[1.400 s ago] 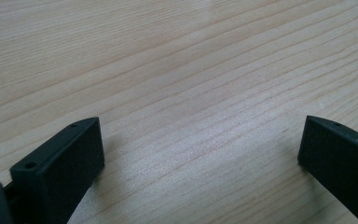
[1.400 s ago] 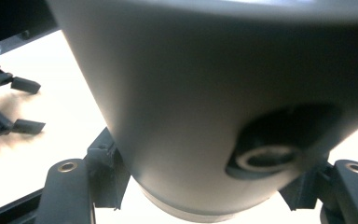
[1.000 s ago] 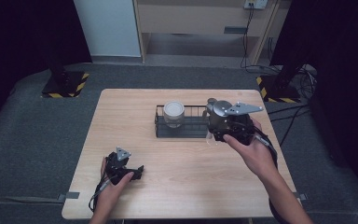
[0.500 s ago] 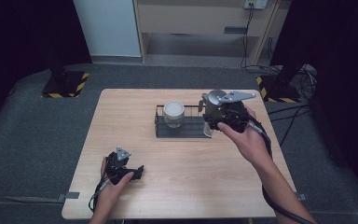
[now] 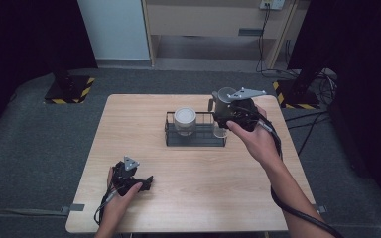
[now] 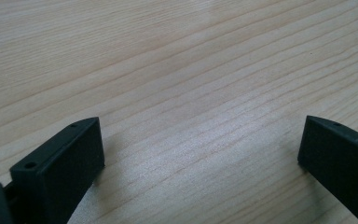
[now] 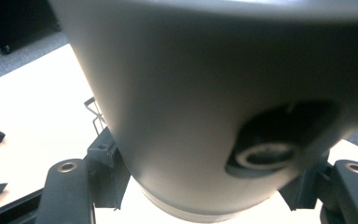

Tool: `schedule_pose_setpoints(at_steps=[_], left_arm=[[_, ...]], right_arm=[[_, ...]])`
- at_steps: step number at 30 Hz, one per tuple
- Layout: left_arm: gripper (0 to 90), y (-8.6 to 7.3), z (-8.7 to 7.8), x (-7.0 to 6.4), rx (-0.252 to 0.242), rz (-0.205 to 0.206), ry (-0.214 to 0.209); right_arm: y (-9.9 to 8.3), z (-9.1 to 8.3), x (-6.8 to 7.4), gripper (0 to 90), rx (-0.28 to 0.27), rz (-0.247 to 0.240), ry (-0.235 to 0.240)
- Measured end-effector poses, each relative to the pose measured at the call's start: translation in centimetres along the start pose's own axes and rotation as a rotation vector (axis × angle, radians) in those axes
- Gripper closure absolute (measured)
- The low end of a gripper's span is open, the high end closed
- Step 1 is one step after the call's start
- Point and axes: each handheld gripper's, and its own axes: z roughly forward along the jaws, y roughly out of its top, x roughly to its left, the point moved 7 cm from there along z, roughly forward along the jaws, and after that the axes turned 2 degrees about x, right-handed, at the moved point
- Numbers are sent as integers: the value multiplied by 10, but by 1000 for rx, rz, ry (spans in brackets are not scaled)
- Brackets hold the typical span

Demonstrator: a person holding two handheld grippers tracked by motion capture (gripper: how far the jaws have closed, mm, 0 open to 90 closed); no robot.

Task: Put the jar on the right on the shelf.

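Observation:
A grey cup [image 5: 224,100] with a small side handle hangs over the right end of a black wire rack [image 5: 196,143]; my right gripper [image 5: 223,108] is shut on it. Up close, the cup's grey wall [image 7: 191,93] sits between the two black jaws of the right gripper [image 7: 205,196]. A jar with a white lid [image 5: 184,119] stands in the left part of the rack. My left gripper [image 5: 146,182] rests on the table [image 5: 129,129] near the front left, open, and its jaws [image 6: 200,144] have bare wood between them.
A whitish thing [image 5: 221,132] shows in the rack's right end, below the cup; I cannot tell what it is. Floor stands with yellow-black bases [image 5: 68,91] flank the table's far side. Cables [image 5: 307,218] trail from the right gripper.
My right gripper has carried the grey cup farther away and slightly left, over the rack's right end. The left gripper has stayed put.

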Motion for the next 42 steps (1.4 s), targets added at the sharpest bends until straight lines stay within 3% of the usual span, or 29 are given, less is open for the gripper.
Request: schedule_pose_setpoints(at_steps=[13, 24, 34, 42], left_arm=[[0, 0, 0, 0, 0, 1, 0], [0, 0, 0, 0, -2, -1, 0], [0, 0, 0, 0, 1, 4, -1], [0, 0, 0, 0, 0, 4, -1]], right_arm=[[8, 20, -16, 311, -5, 55, -12], [4, 48, -32, 311, 25, 63, -37], [3, 68, -40, 311, 29, 80, -42], [1, 79, -38, 311, 32, 84, -36]])
